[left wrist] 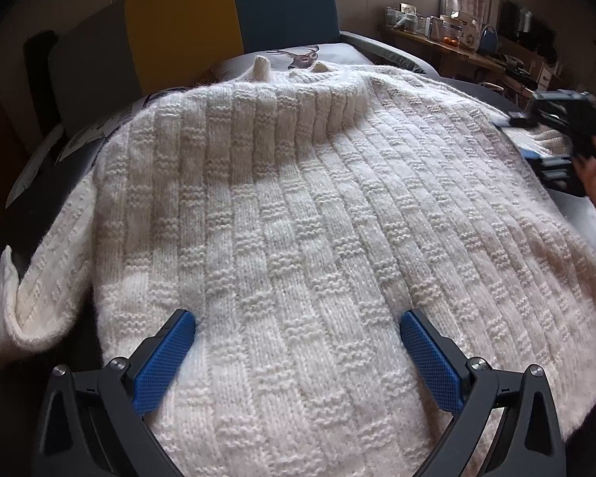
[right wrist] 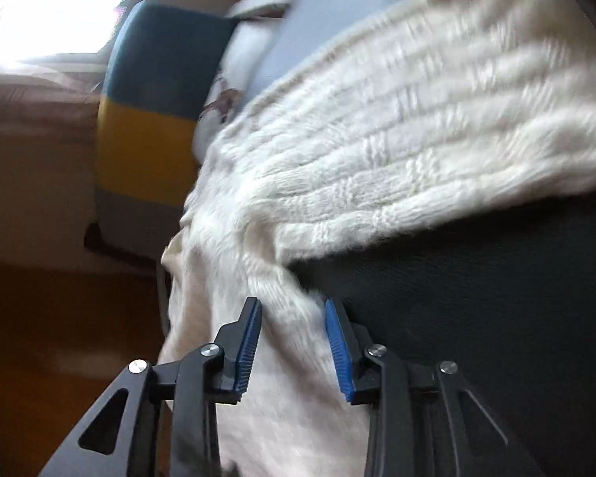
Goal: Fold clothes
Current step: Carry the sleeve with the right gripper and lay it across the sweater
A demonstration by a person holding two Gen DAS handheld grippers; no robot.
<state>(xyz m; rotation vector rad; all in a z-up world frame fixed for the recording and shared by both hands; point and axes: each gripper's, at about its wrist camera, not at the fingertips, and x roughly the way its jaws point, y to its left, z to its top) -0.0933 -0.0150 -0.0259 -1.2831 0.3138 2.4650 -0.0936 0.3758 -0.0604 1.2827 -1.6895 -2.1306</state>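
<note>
A cream knitted sweater [left wrist: 298,206] lies spread flat on a dark table, its roll collar at the far end and one sleeve [left wrist: 39,278] trailing off at the left. My left gripper [left wrist: 298,322] is open above the sweater's near hem, its blue pads wide apart, holding nothing. My right gripper [left wrist: 552,143] shows at the sweater's right edge in the left wrist view. In the blurred right wrist view, the right gripper [right wrist: 292,310] has its jaws partly open around the sweater's other sleeve [right wrist: 282,357], which hangs between the pads beside the body [right wrist: 397,151].
A yellow and teal chair back [left wrist: 226,20] stands behind the table, with a deer-print cushion [left wrist: 298,57] against it. A cluttered wooden desk [left wrist: 457,47] is at the far right. The dark table surface [right wrist: 496,298] shows beside the sweater.
</note>
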